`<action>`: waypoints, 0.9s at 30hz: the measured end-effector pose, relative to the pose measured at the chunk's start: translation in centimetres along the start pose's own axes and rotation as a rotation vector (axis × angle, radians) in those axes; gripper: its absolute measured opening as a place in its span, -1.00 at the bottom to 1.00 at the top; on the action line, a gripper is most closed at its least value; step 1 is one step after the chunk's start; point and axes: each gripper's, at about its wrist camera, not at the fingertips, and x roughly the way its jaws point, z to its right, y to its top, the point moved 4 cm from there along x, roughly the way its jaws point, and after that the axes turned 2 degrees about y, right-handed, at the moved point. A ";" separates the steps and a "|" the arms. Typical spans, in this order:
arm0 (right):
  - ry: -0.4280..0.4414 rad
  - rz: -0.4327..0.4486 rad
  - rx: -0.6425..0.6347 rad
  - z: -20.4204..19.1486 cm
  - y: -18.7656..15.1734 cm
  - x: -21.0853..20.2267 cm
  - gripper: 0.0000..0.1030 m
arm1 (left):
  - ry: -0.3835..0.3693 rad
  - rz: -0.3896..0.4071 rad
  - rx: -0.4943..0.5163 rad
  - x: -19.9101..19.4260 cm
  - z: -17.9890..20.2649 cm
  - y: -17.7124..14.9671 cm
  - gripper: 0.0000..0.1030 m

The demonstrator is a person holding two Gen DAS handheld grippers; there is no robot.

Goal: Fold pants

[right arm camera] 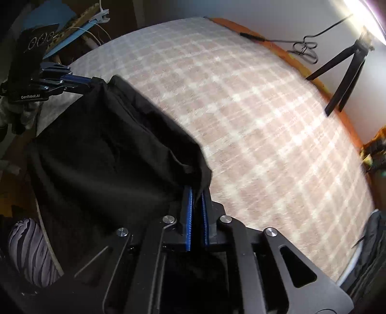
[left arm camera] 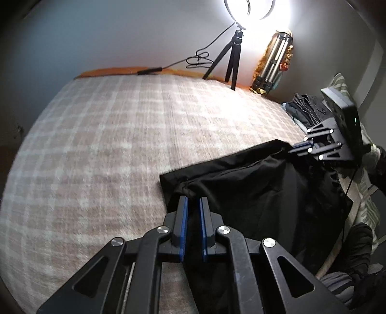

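Black limp pants [left arm camera: 253,183], pinched by both hand-held grippers

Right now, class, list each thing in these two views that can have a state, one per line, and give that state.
Black fabric pants: held up by two corners, sagging between the tongs, partly over the bed.
Left tongs: shut on the pants.
Right tongs: shut on the pants.
Ring light on the small black tripod: switched on.
Checked beige bedspread: spread flat.
Dark folded clothes: stacked at the bed's edge.
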 end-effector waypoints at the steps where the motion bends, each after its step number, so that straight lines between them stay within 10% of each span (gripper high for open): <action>1: -0.005 0.004 0.014 0.7 0.3 -0.1 -0.89 | 0.010 0.002 0.002 0.1 0.0 0.3 -0.87; 9: 0.014 0.016 0.123 3.5 1.0 1.6 -0.89 | 0.086 -0.015 -0.030 1.6 -1.1 2.0 -0.87; 15: 0.055 0.096 0.207 4.0 -0.2 -2.7 -0.49 | 0.069 0.015 0.022 -1.6 0.8 1.6 -0.86; 27: 0.171 0.050 -0.012 -9.7 -6.0 -8.8 -0.47 | 0.006 -0.024 -0.022 -8.2 3.2 -6.1 -0.86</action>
